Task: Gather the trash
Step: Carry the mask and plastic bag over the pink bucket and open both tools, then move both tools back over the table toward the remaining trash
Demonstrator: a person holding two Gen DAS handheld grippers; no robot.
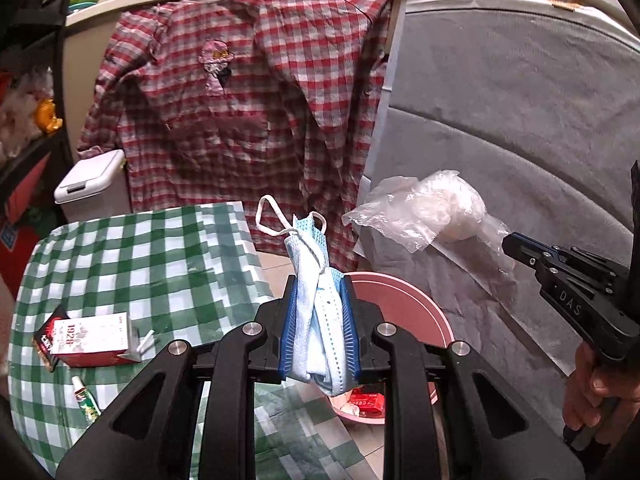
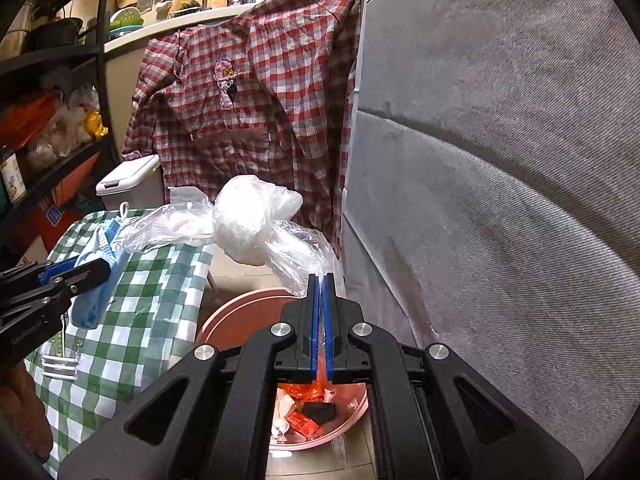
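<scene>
My left gripper (image 1: 319, 280) is shut on a crumpled blue and white face mask (image 1: 316, 308), held up over the near rim of the pink trash bin (image 1: 404, 300). It shows in the right wrist view (image 2: 98, 270) at the left, still holding the mask (image 2: 94, 280). My right gripper (image 2: 321, 278) is shut on a clear plastic bag (image 2: 252, 228) with a white wad in it, held above the bin (image 2: 240, 312). In the left wrist view the bag (image 1: 432, 208) hangs off my right gripper (image 1: 510, 242). The bin holds red wrappers and other trash (image 2: 308, 412).
A table with a green checked cloth (image 1: 140, 264) stands left of the bin, with a red and white cigarette box (image 1: 92, 340) and a small tube (image 1: 86, 400). A grey sofa (image 2: 500, 200) is on the right. A plaid shirt (image 1: 248, 100) hangs behind. A white lidded bin (image 1: 90, 184) stands behind the table.
</scene>
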